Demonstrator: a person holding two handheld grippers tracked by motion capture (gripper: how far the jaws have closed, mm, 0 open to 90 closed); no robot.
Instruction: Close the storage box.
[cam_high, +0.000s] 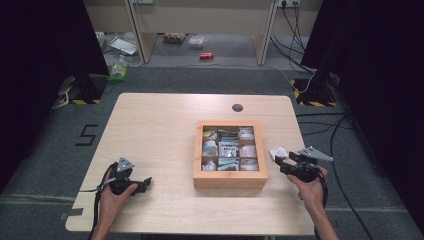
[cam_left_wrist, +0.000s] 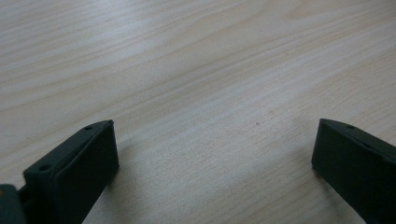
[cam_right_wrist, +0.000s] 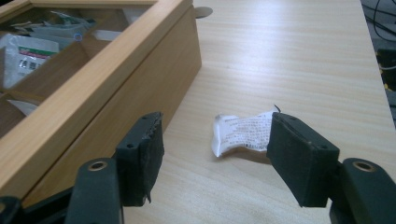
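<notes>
Light wood tabletop (cam_high: 160, 130), grey carpet around it. Right gripper (cam_right_wrist: 215, 154): fingers (cam_right_wrist: 299, 158) spread, nothing pinched. White sachet (cam_right_wrist: 243, 135) lies flat on the tabletop just ahead of the fingertips, partly behind one finger. Wooden compartment box (cam_right_wrist: 93, 107) sits close beside the other finger. Left gripper (cam_left_wrist: 215, 154): fingers spread over bare wood, well apart from the box.

Sachet (cam_high: 278, 152) on table (cam_high: 150, 130), just right of compartment box (cam_high: 230, 180) holding packets (cam_high: 229, 149)
</notes>
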